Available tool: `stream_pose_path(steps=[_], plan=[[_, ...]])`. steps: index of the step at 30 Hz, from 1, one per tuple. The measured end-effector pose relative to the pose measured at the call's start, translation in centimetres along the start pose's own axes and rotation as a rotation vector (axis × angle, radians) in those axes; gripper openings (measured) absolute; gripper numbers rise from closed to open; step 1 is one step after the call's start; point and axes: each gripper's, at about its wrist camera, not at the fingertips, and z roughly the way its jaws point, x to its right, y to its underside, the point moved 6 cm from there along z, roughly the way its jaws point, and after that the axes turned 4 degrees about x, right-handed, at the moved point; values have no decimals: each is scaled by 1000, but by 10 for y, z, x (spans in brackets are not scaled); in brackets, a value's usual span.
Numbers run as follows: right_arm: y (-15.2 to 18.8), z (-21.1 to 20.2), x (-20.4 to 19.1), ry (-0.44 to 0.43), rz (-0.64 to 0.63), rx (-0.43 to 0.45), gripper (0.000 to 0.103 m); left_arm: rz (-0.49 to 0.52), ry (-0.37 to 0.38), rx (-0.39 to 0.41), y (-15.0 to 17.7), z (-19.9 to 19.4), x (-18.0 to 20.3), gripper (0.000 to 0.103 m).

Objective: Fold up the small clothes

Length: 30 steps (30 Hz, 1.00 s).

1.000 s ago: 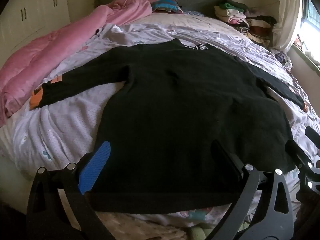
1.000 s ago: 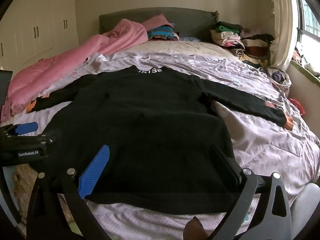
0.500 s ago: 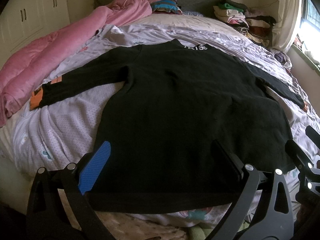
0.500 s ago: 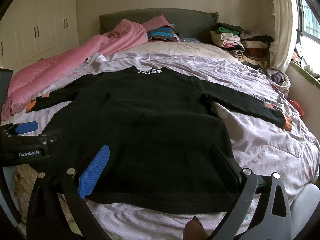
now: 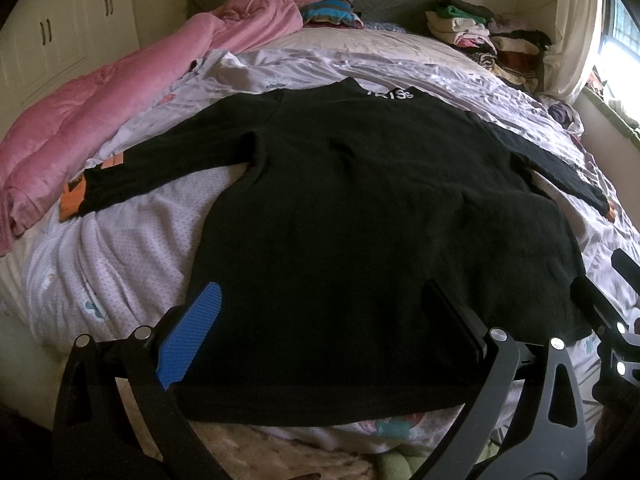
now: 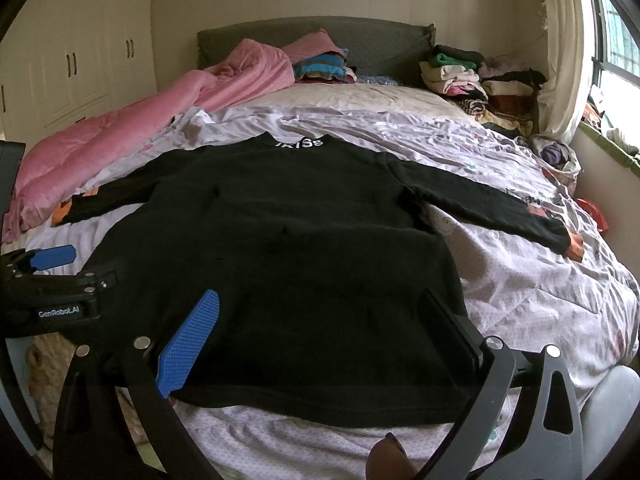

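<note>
Black sweater point(image 6: 280, 264) (collar lettering unclear) — both grippers point(image 5: 320, 328) point(image 6: 320, 328) gape wide; one reads "GenRobot.AI".

One black sweater point(image 5: 360, 216), one pink quilt point(image 5: 120, 112) (bunched up), two grippers.

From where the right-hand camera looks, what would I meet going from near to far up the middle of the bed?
Right gripper → black sweater → wrinkled lilac sheet → cream sheet → grey headboard.
</note>
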Motion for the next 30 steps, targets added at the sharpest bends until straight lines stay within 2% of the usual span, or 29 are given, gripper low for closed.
stream_pose_path(steps=[30], plan=[[-3,-1,-5,-1,-4,15,99,6,-2,7,0,-1,2,94]])
